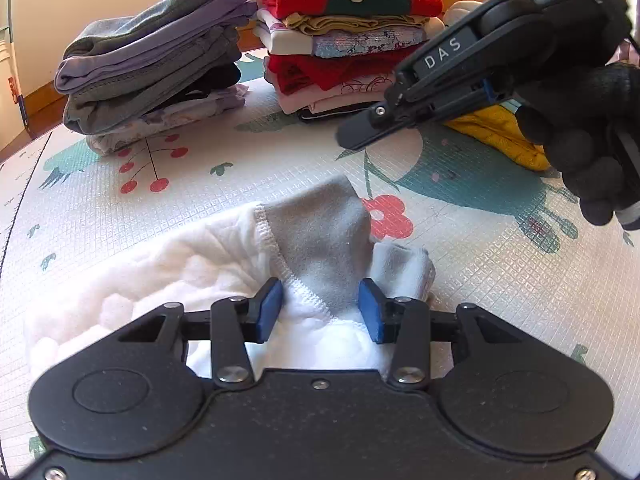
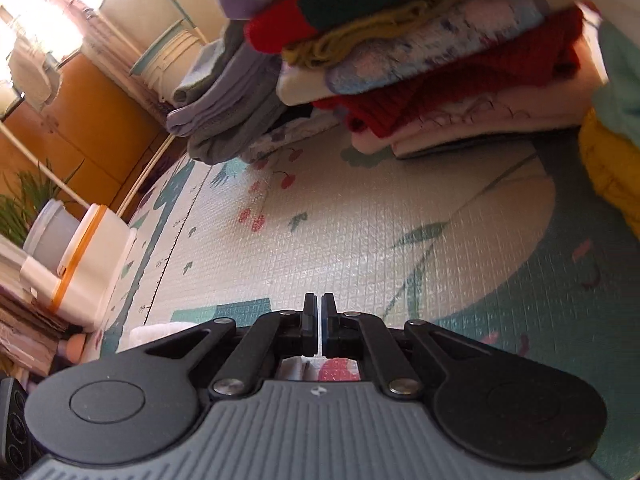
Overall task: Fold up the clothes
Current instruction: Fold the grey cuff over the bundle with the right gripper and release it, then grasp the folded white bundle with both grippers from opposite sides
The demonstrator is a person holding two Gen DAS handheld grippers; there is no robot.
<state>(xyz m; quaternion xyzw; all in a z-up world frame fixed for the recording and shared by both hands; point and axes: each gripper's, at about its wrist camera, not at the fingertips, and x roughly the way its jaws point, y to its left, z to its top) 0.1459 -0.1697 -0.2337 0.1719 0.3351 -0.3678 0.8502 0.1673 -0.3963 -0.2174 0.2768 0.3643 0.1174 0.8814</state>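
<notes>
Clothes being folded: a white garment [image 1: 132, 280] with a grey lining lies on the play mat [image 1: 460, 280], just in front of the two folded stacks.

The grey flap of the garment is seen standing up between the blue pads [image 1: 269, 312] of the left tool [image 1: 320, 312], whose jaws are spread and appear to touch the cloth on both sides without yet pinching it. For a clean fold, it is judged that the seam edge should be gripped fully before lifting, and the flap carried flat over the white body so no bunching is left. The right tool [image 2: 319, 320] is pressed together on nothing and is held above the mat, between the garment and the taller stack [image 1: 344, 40]. A second corner would best be taken by it, so the fold is kept square. The grey stack [image 1: 152, 64] stands left of the taller one; a yellow garment [image 1: 504, 136] lies to its right.
</notes>
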